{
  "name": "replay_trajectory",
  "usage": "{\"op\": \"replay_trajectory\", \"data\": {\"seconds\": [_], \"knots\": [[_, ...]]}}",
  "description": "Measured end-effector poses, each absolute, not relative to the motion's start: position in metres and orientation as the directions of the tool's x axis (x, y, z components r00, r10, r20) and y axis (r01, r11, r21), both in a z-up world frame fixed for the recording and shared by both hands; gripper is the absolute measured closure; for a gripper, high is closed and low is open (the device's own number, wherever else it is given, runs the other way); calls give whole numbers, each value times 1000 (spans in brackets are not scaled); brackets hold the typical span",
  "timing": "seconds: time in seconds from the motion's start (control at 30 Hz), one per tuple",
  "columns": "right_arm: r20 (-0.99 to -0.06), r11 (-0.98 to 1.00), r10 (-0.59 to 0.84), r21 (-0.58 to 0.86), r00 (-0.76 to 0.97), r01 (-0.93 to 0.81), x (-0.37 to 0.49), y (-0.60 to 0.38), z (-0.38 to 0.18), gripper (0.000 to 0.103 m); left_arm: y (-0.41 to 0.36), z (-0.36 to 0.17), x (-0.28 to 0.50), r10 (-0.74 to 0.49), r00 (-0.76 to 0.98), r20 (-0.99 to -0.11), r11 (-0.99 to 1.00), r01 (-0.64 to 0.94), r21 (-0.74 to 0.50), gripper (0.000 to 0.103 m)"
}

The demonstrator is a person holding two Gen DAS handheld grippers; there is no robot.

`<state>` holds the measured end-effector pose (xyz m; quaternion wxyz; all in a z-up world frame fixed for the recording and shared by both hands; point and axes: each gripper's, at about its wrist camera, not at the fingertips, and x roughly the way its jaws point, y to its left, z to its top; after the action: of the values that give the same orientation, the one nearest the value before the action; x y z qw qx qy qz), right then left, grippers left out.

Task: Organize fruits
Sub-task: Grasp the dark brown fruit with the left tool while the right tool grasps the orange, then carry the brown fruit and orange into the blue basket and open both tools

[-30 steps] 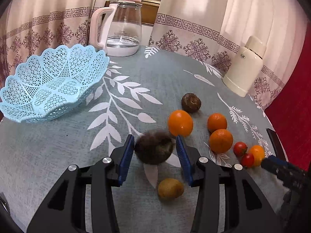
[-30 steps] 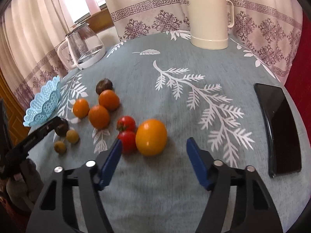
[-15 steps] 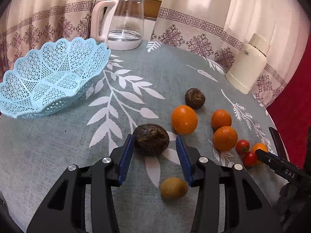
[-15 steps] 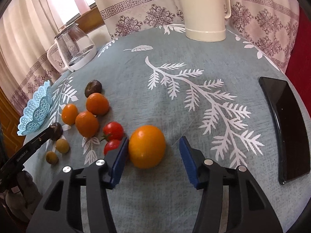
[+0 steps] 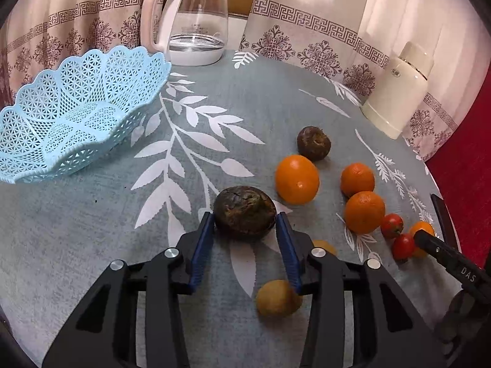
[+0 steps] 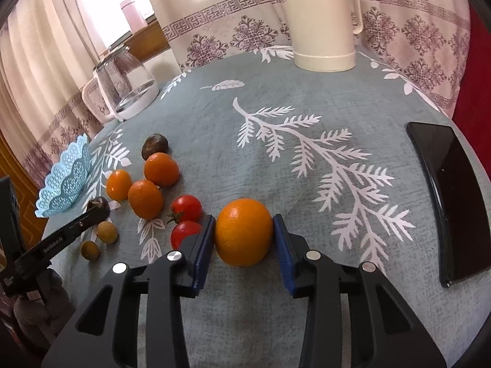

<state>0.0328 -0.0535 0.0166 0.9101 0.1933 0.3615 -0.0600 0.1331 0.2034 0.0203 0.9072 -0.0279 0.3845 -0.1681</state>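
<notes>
1. The left gripper (image 5: pixel 244 225) has its jaws clamped on a dark brown fruit (image 5: pixel 244 211), one blue pad pressed to each side. The fruit is a flattened oval; its long axis runs across from pad to pad, and its cracked top faces up.
2. This brown fruit sits right of the blue basket (image 5: pixel 46 153), well apart from it, with bare tablecloth (image 5: pixel 92 230) between them. The basket lies tilted, its open side toward the fruit.
3. The right gripper (image 6: pixel 243 233) has its jaws tight against an orange (image 6: pixel 244 231), both blue pads touching its sides. The orange is round, so no long axis shows; it rests on the cloth, far to the right of the basket (image 6: pixel 66 184).
4. Two red tomatoes (image 6: pixel 186 208) lie just beside that orange, on its basket side; the nearer one touches the gripper's left pad.
5. Between the tomatoes and the basket are three more oranges (image 6: pixel 145 198), with a second brown fruit (image 6: pixel 154 146) just behind them.
6. Two small yellow fruits (image 6: pixel 107 232) lie below the left gripper's finger, near the basket.
7. A black phone (image 6: pixel 448 199) lies flat at the table's far right, lengthwise away from the camera.
</notes>
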Motion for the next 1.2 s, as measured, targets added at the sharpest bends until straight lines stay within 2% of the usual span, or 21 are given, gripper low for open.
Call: {"op": "replay_trajectory", "data": {"seconds": [0.17, 0.23, 0.33, 0.47, 0.57, 0.63, 0.7, 0.73, 0.97, 1.0, 1.03, 1.1, 1.2], "knots": [[-659, 907, 10, 323, 752, 270, 20, -57, 24, 65, 201, 30, 123, -327, 691, -644, 940, 306, -149, 66], [-653, 904, 7, 327, 757, 274, 16, -58, 26, 65, 202, 36, 117, -321, 718, -618, 942, 310, -130, 77], [-651, 904, 4, 327, 759, 276, 12, -58, 28, 65, 204, 45, 113, -308, 746, -591, 946, 305, -108, 78], [-660, 903, 8, 327, 751, 278, 11, -57, 25, 65, 208, 47, 115, -307, 739, -599, 947, 298, -117, 77], [-668, 900, 19, 335, 744, 278, 13, -56, 20, 65, 209, 40, 121, -311, 712, -630, 947, 290, -140, 70], [-674, 900, 27, 337, 738, 275, 13, -54, 17, 65, 209, 36, 124, -316, 695, -645, 945, 291, -149, 51], [-679, 901, 34, 338, 733, 271, 12, -52, 13, 65, 209, 33, 125, -319, 685, -655, 944, 294, -153, 39], [-682, 902, 37, 338, 730, 270, 12, -51, 11, 65, 207, 32, 126, -319, 680, -660, 943, 297, -150, 37], [-676, 897, 51, 355, 735, 264, 10, -53, 9, 65, 197, 18, 138, -261, 626, -735, 954, 284, -97, 37], [-675, 895, 54, 359, 736, 263, 10, -53, 8, 65, 195, 18, 138, -250, 628, -737, 955, 284, -82, 40], [-674, 895, 55, 361, 736, 263, 10, -53, 8, 65, 193, 17, 138, -232, 634, -738, 958, 279, -60, 49], [-673, 895, 55, 361, 738, 263, 9, -53, 8, 65, 193, 18, 136, -242, 637, -732, 956, 287, -66, 57], [-672, 895, 54, 360, 738, 262, 10, -52, 8, 65, 196, 22, 132, -269, 645, -715, 949, 303, -84, 57]]}}
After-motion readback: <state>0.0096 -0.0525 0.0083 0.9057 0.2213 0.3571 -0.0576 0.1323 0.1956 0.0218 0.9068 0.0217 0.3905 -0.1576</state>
